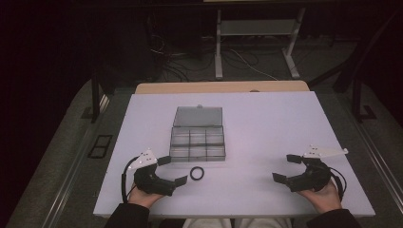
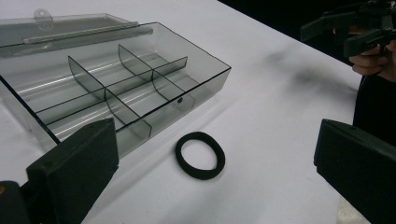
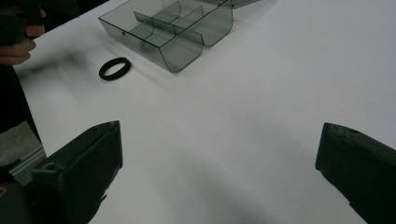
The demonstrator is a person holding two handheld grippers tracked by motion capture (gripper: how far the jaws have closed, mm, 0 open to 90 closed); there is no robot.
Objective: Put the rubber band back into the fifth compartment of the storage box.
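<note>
- Nearest the high camera, two hands come in over the near edge of the white desk [image 1: 266, 118], each holding a set of tongs.
- Left tongs [image 1: 172, 170] sit at the near left of the desk, jaws spread wide with nothing between them.
- Right tongs [image 1: 287, 167] sit at the near right, well apart from the left pair, jaws likewise spread wide and empty.
- A black ring [image 1: 197, 173] lies flat on the desk just in front of the box, near the left tongs and not touching them; in the left gripper view the ring [image 2: 200, 155] lies between the two jaws, farther out.
- A clear plastic box [image 1: 197, 142] stands at the middle of the desk, its lid [image 1: 197, 116] folded open and lying behind it.
- Thin dividers split the box [image 2: 112, 84] into compartments, and those that can be seen hold nothing.
- From the right gripper view, the box [image 3: 173, 28] and ring [image 3: 114, 68] lie far off to the upper left.
</note>
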